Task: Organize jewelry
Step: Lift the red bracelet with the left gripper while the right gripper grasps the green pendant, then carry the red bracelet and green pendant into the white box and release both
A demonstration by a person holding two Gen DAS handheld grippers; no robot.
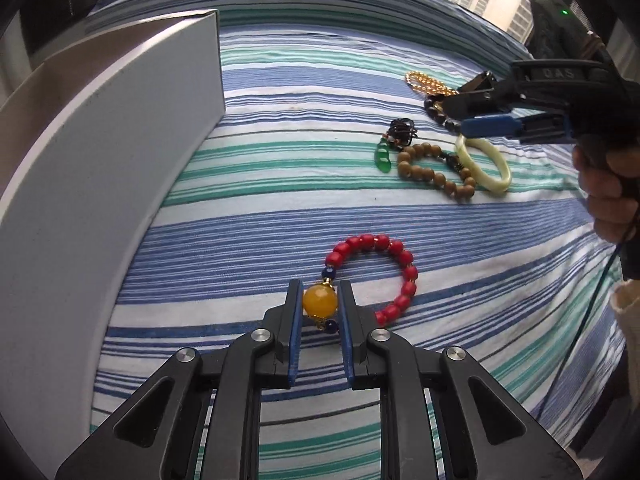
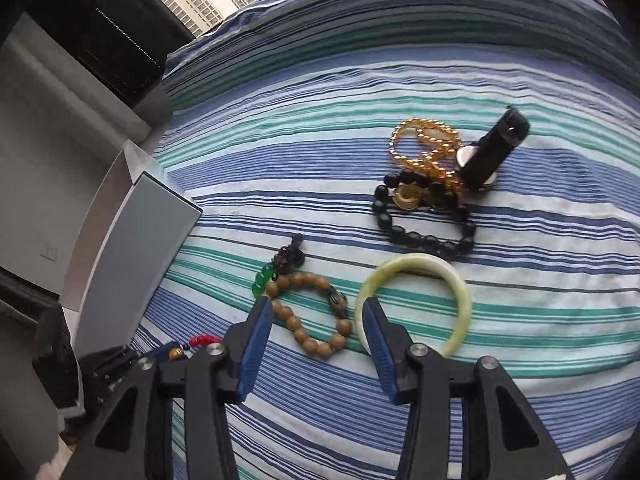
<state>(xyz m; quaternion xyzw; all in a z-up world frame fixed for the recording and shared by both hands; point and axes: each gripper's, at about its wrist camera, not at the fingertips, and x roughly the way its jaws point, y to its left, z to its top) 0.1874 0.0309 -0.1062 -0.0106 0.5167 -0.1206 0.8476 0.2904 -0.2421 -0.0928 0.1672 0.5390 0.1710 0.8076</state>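
Note:
My left gripper (image 1: 319, 292) is shut on the big yellow bead (image 1: 320, 300) of a red bead bracelet (image 1: 394, 276) lying on the striped cloth. My right gripper (image 2: 316, 316) is open, hovering over a brown wooden bead bracelet (image 2: 316, 312), with its right finger at the rim of a pale green bangle (image 2: 416, 304). In the left wrist view the right gripper (image 1: 472, 108) hangs above the jewelry pile. A green pendant on dark cord (image 2: 264, 278), a black bead bracelet (image 2: 424, 220), an amber bead string (image 2: 424, 144) and a black watch (image 2: 492, 156) lie beyond.
A grey-white open box (image 1: 120, 128) stands at the left of the striped cloth (image 1: 280, 208); it also shows in the right wrist view (image 2: 136, 248). A window with buildings is behind. A person's hand (image 1: 608, 184) holds the right gripper.

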